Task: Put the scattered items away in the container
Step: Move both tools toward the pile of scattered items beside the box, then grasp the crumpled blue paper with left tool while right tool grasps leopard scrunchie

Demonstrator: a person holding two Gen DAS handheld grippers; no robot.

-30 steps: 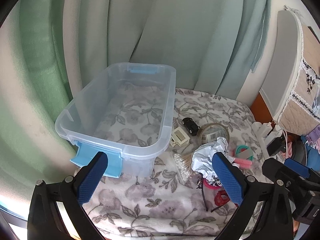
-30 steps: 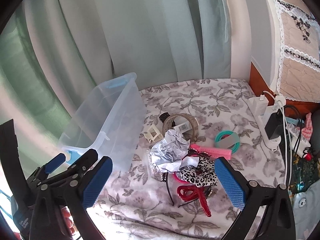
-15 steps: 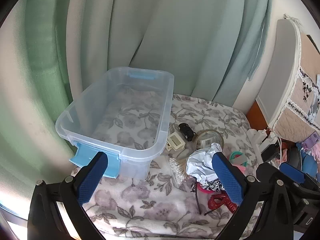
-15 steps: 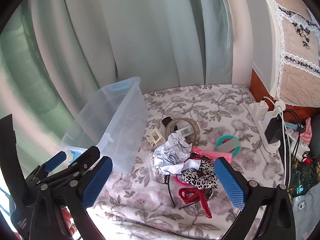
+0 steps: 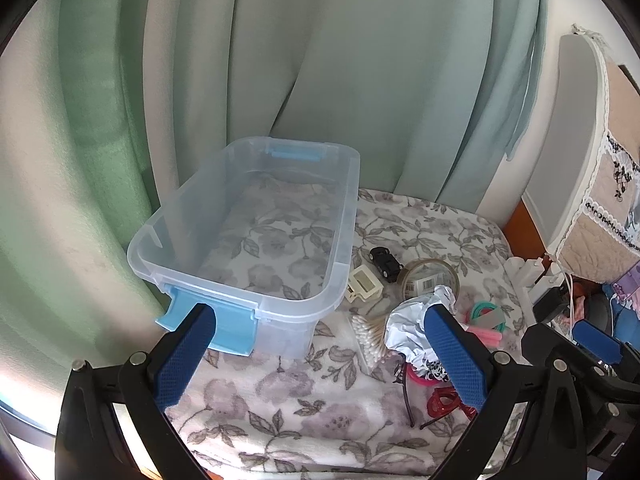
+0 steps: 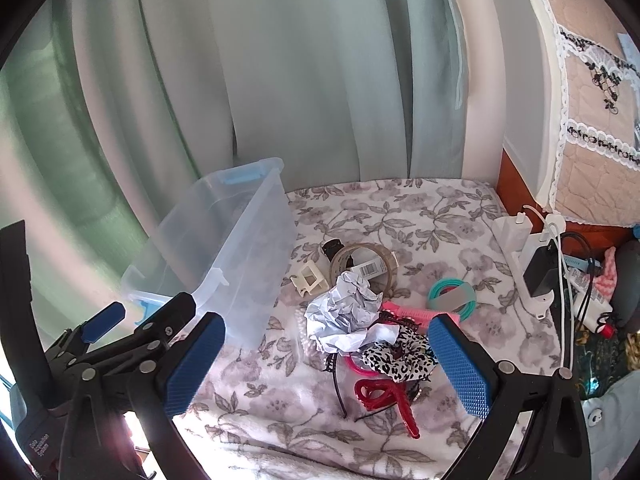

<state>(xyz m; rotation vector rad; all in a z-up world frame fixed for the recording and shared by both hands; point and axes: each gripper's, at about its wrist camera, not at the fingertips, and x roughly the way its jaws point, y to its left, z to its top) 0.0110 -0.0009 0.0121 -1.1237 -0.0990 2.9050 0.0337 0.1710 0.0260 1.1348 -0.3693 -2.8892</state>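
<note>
A clear plastic bin (image 5: pixel 344 216) with blue latches stands empty at the left of a floral-covered table; it also shows in the right wrist view (image 6: pixel 256 240). Right of it lies a pile: crumpled paper (image 6: pixel 344 308), a tape roll (image 6: pixel 362 266), a black toy car (image 5: pixel 384 258), a cream clip (image 5: pixel 362 282), cotton swabs (image 5: pixel 370 334), a leopard scrunchie (image 6: pixel 400 354), a red claw clip (image 6: pixel 384 396), a pink comb (image 6: pixel 416 312) and teal rings (image 6: pixel 452 298). My left gripper (image 5: pixel 320 344) is open and empty, short of the bin. My right gripper (image 6: pixel 326 360) is open and empty, above the pile.
Green curtains (image 5: pixel 320 80) hang behind the table. A white charger stand with cables (image 6: pixel 532 264) and clutter sit past the table's right edge. A quilted cover (image 6: pixel 592 120) hangs at the far right. The left gripper's body (image 6: pixel 112 344) shows at the right wrist view's lower left.
Both grippers have drawn back and up a little, so the bin and pile look smaller and farther. Nothing on the table has moved. Both stay open.
</note>
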